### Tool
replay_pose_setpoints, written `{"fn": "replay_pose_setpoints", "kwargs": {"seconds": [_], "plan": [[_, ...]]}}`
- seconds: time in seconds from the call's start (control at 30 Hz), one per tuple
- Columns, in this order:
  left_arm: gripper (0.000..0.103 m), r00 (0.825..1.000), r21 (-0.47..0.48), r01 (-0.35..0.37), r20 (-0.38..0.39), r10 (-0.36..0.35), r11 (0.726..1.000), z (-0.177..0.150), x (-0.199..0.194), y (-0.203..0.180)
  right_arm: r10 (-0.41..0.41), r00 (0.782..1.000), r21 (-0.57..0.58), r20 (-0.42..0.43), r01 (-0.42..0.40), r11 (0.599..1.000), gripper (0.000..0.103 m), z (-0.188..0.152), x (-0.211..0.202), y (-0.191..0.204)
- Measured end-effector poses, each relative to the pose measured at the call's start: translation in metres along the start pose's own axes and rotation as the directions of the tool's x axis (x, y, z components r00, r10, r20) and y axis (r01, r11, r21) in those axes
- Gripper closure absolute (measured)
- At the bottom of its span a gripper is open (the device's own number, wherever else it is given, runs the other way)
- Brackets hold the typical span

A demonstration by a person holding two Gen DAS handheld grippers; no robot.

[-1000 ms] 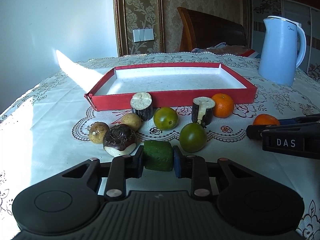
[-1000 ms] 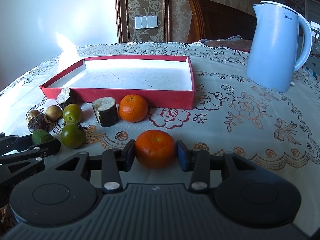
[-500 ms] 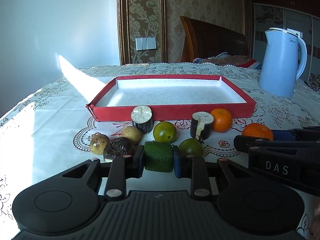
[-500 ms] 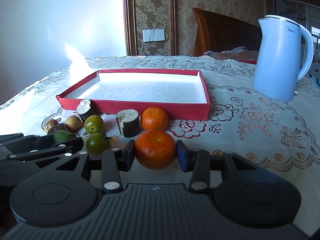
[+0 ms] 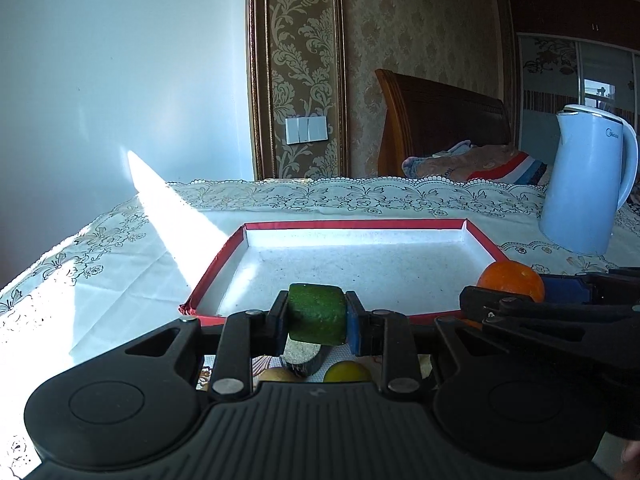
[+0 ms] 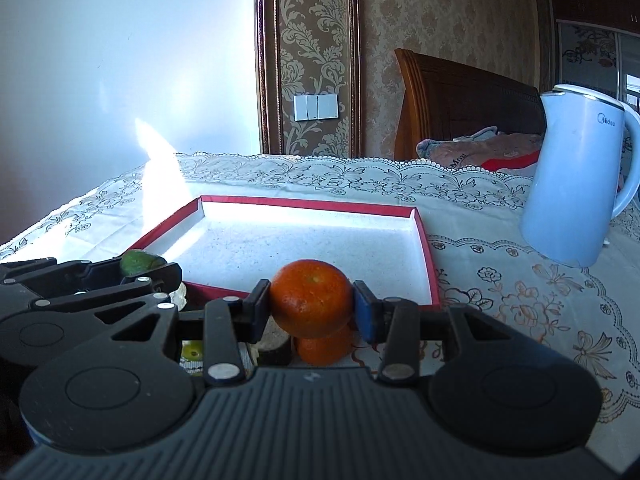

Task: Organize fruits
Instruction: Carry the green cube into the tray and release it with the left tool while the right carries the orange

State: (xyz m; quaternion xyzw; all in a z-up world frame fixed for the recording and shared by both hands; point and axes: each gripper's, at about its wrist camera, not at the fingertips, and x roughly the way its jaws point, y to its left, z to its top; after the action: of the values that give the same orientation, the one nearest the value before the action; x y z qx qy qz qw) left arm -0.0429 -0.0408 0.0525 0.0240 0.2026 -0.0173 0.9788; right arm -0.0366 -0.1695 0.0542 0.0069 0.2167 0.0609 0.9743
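The red tray [image 5: 208,280] lies straight ahead of both grippers and below them — its long side runs across the view, its white floor bare. The left gripper [image 5: 317,316] is clenched on a green fruit chunk [image 5: 316,312] held over the tray's near wall, towards its left half; the right gripper [image 6: 312,306] grasps an orange [image 6: 310,300] over the near wall's right half. Each load probably needs only a short push forward and down — left gripper to the left part, right gripper to the right.

The shallow red-rimmed cardboard tray [image 5: 480,240] lies mid-frame on the lace-covered worktop [image 5: 120,248]; the pale blue electric kettle [image 5: 584,184] stands at right, the wooden headboard [image 5: 440,120] behind.
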Motion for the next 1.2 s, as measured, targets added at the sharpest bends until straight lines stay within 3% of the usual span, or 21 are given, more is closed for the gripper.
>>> {"fn": "replay_pose_setpoints", "kwargs": {"seconds": [0.53,0.9,1.2], "plan": [[0.076,0.997,-0.013,-0.066,-0.038,0.065,0.998,0.019,0.055,0.007,-0.024,0.999,0.009,-0.023,0.024,1.000,0.062,0.024,0.048,-0.006],[0.076,0.997,-0.006,-0.055,-0.055,0.055,0.998,0.028,0.079,0.002,-0.033,0.998,0.022,-0.044,0.034,0.999,0.062,0.027,0.075,-0.011],[0.076,0.991,0.001,-0.070,-0.117,0.070,0.998,0.023,0.108,0.001,-0.043,0.995,0.030,-0.085,0.046,0.999,0.062,0.020,0.099,-0.012]]}}
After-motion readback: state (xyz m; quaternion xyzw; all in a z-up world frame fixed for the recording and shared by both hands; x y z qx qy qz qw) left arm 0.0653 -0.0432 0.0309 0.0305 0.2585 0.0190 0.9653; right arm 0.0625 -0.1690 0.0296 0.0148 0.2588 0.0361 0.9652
